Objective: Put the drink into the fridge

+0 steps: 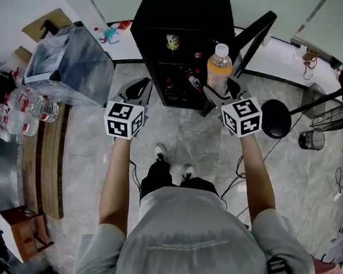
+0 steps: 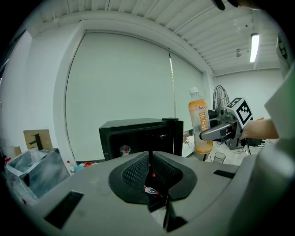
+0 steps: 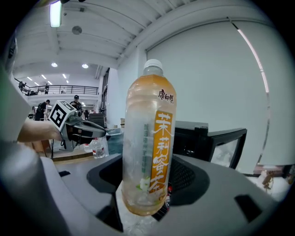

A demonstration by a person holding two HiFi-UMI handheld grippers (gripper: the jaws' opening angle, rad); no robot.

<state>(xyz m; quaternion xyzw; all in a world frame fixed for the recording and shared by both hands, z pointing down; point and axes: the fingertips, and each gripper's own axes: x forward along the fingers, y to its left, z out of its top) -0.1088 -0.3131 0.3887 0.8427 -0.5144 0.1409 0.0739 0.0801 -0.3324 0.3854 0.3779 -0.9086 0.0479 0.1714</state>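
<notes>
An orange drink bottle (image 1: pixel 219 67) with a white cap stands upright in my right gripper (image 1: pixel 222 89), which is shut on it just in front of the fridge opening. In the right gripper view the bottle (image 3: pixel 148 143) fills the middle, with an orange label. The small black fridge (image 1: pixel 184 21) stands on the floor ahead, its door (image 1: pixel 256 36) swung open to the right. A can (image 1: pixel 172 41) and a small bottle (image 1: pixel 194 80) lie on its shelves. My left gripper (image 1: pixel 137 90) is shut and empty, left of the fridge. From the left gripper view the drink bottle (image 2: pixel 199 120) shows at right.
A clear plastic bin (image 1: pixel 70 65) sits at the left, with water bottles (image 1: pixel 28 108) beside it on a wooden bench. A black fan (image 1: pixel 276 118) and cables lie on the floor at right. The person's feet (image 1: pixel 172 162) stand on grey tiles before the fridge.
</notes>
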